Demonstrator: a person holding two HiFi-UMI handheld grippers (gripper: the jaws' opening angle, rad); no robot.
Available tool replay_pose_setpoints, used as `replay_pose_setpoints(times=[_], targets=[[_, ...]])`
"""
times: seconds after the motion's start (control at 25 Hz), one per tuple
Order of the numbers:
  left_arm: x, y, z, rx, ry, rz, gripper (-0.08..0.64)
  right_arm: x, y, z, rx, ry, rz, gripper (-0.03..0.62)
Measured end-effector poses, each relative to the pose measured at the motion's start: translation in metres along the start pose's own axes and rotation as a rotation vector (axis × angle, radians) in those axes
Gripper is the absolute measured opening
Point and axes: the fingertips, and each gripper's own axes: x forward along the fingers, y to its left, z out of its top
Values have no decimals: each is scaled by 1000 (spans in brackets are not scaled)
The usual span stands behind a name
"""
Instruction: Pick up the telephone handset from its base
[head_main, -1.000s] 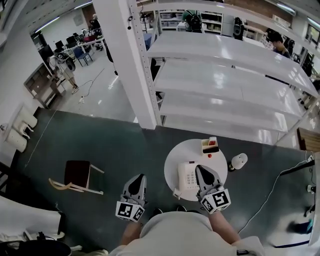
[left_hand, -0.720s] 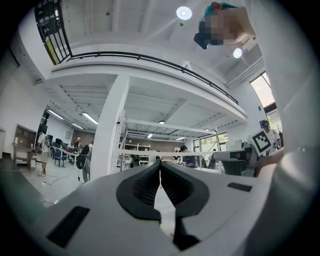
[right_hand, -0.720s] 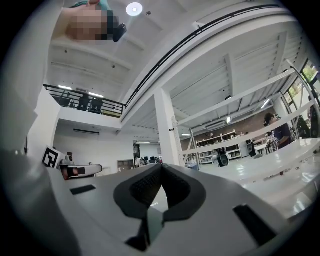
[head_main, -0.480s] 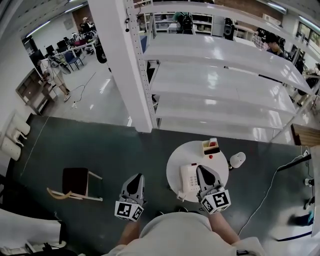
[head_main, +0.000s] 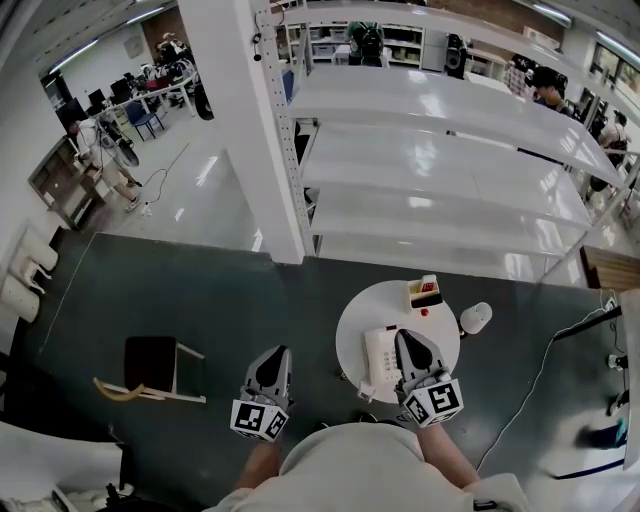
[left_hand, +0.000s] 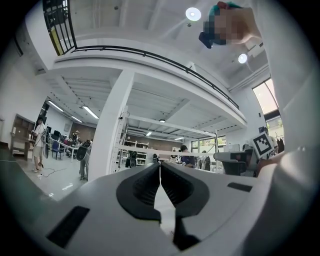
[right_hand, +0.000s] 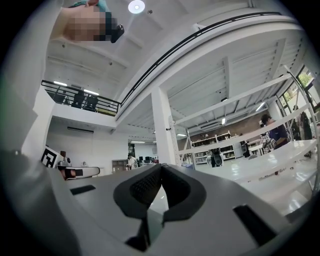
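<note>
Right gripper (head_main: 406, 340) jaws together, empty, beside phone (head_main: 380, 356) | next: open wide, dip, straddle handset (head_main: 369, 362) mid-grip

Telephone (head_main: 378, 357): white smooth plastic. Round table (head_main: 352, 322): white, matt. Shelves (head_main: 440, 160): glossy white. Floor (head_main: 180, 290): dark, matt.

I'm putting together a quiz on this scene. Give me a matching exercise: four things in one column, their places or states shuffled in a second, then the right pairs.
Things
1. telephone
2. chair
3. small box
4. left gripper

Places or states
a. at the far edge of the round table
b. jaws shut, off to the table's left
c. on the dark floor, left of both grippers
d. on the round table, just left of the right gripper

Pairs: 1-d, 2-c, 3-a, 4-b
</note>
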Motion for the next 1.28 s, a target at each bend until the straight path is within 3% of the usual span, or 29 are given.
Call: replay_pose_setpoints(times=[0.16, 0.36, 0.72, 1.28], targets=[[0, 0, 1, -3, 5, -5, 21, 1, -2, -4, 25, 11, -6, 31], [-5, 1, -3, -6, 8, -4, 21, 1, -3, -20, 43, 46, -14, 101], [-15, 1, -5, -9, 28, 14, 21, 3, -4, -56, 60, 177, -44, 354], [-23, -2, -10, 1, 39, 19, 21, -2, -12, -108, 103, 314, -62, 370]])
